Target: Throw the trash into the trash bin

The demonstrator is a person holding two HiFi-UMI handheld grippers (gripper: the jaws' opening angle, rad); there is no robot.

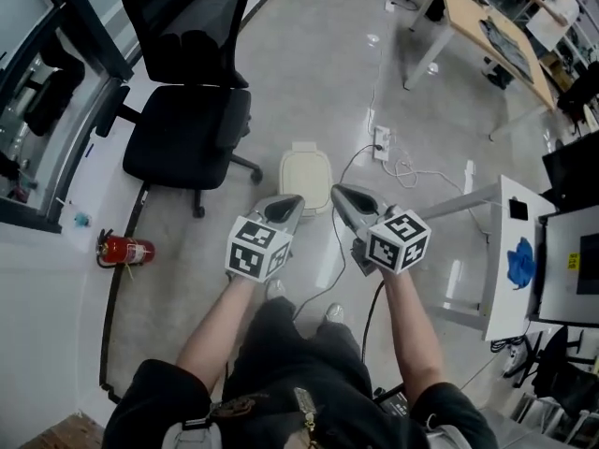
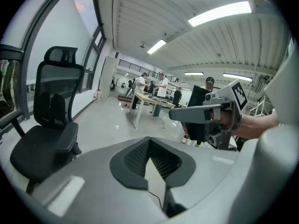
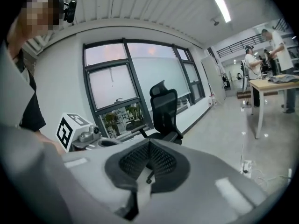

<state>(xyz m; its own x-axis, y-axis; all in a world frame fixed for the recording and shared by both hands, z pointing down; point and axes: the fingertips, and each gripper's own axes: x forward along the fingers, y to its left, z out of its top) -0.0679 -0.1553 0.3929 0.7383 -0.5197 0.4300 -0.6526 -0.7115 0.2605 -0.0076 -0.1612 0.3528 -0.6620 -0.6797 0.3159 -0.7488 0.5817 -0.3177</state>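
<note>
The left gripper [image 1: 292, 202] and the right gripper [image 1: 339, 195] both keep their fingers clenched on nothing. No trash is in view, so I cannot judge its handling. The trash bin [image 1: 305, 178] looks like light plastic, with its lid closed.

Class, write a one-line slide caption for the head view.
Person holds left tongs and right tongs, both shut and empty, above a cream lidded bin beside a black office chair.

A cream trash bin [image 1: 305, 176], square with rounded corners, is seen from above. It is stood upright on the grey floor [image 1: 318, 64] with its lid shut, at twelve o'clock just off the view's centre.
</note>
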